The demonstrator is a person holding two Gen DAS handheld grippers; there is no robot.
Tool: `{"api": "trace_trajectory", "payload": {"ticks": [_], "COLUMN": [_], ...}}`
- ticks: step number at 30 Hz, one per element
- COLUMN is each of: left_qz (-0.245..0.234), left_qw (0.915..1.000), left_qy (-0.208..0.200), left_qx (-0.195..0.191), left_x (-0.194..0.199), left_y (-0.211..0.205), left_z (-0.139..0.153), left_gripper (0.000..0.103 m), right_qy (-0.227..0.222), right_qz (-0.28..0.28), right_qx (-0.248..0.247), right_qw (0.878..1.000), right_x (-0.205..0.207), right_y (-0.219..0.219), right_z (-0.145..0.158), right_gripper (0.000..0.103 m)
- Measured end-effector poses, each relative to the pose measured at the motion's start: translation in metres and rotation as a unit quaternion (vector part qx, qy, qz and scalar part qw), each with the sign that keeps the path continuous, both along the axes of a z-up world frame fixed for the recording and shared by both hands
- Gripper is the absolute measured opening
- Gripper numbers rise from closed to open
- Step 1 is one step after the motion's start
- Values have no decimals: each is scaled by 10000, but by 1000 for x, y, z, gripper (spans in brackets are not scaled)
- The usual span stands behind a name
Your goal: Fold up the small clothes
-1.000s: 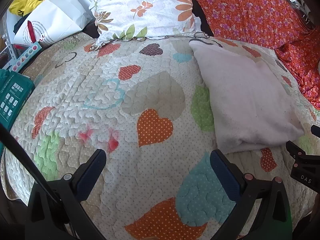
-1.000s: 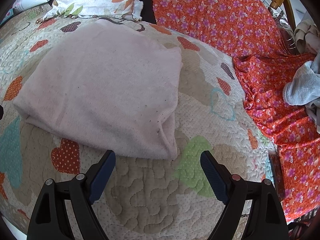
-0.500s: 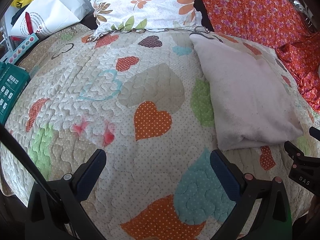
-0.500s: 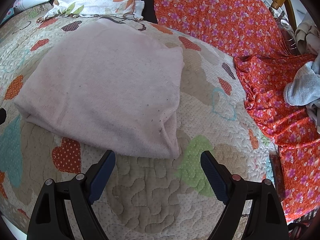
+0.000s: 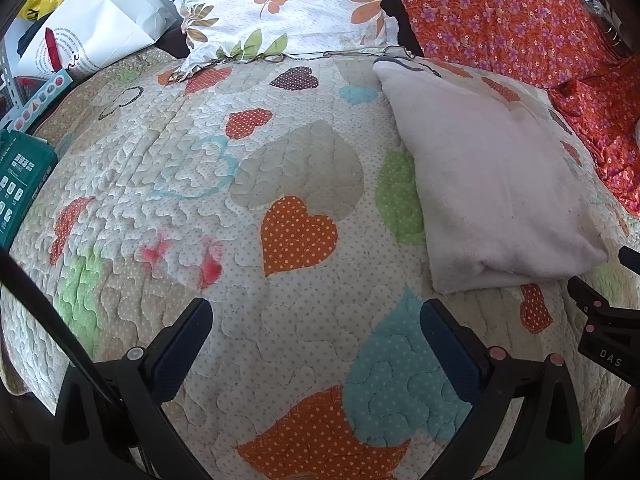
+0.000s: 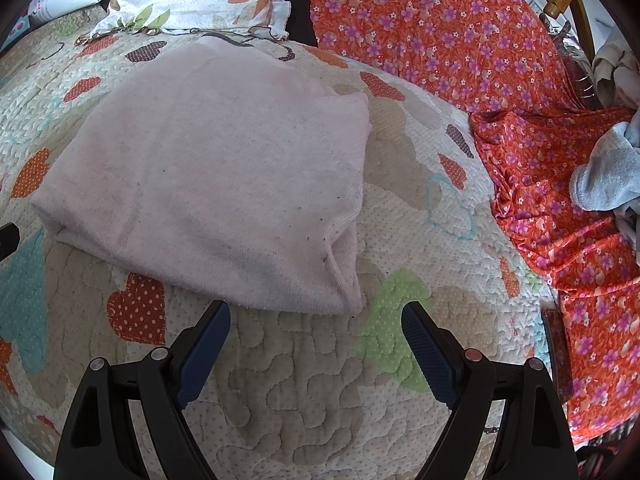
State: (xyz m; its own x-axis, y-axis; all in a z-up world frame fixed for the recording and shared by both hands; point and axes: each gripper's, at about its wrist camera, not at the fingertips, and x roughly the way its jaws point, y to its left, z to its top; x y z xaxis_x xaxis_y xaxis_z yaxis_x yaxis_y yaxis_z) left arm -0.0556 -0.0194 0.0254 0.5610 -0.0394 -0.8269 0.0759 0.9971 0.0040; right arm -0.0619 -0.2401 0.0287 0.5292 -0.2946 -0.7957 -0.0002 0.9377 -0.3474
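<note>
A pale pink garment [image 6: 216,184] lies folded into a flat rectangle on the heart-patterned quilt [image 6: 312,392]. In the left wrist view it [image 5: 496,184] lies at the right. My right gripper [image 6: 316,316] is open and empty, hovering just in front of the garment's near edge. My left gripper [image 5: 316,312] is open and empty over bare quilt [image 5: 224,216], to the left of the garment. The right gripper's tip [image 5: 604,320] shows at the right edge of the left wrist view.
A floral pillow [image 5: 280,4] and an orange flowered cloth [image 6: 472,48] lie at the back and right. A light blue-grey garment [image 6: 608,176] lies on the orange cloth. A white paper bag [image 5: 92,28] and a green box [image 5: 20,184] sit at the left.
Both grippers have pulled back slightly toward the near edge of the bed. The folded garment has not moved. Both stay open.
</note>
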Motion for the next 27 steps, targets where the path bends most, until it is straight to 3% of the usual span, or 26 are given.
{"api": "trace_trajectory", "payload": {"ticks": [27], "left_qz": [19], "left_qw": [9995], "left_qy": [276], "left_qx": [-174], "left_x": [3], "left_y": [4], "left_z": [-8], "left_gripper": [103], "right_qy": [61], "right_qz": [100], "right_qx": [-21], "right_qw": [9999], "right_x": [1], "right_y": [6], "right_z": [-5], "right_gripper": [91]}}
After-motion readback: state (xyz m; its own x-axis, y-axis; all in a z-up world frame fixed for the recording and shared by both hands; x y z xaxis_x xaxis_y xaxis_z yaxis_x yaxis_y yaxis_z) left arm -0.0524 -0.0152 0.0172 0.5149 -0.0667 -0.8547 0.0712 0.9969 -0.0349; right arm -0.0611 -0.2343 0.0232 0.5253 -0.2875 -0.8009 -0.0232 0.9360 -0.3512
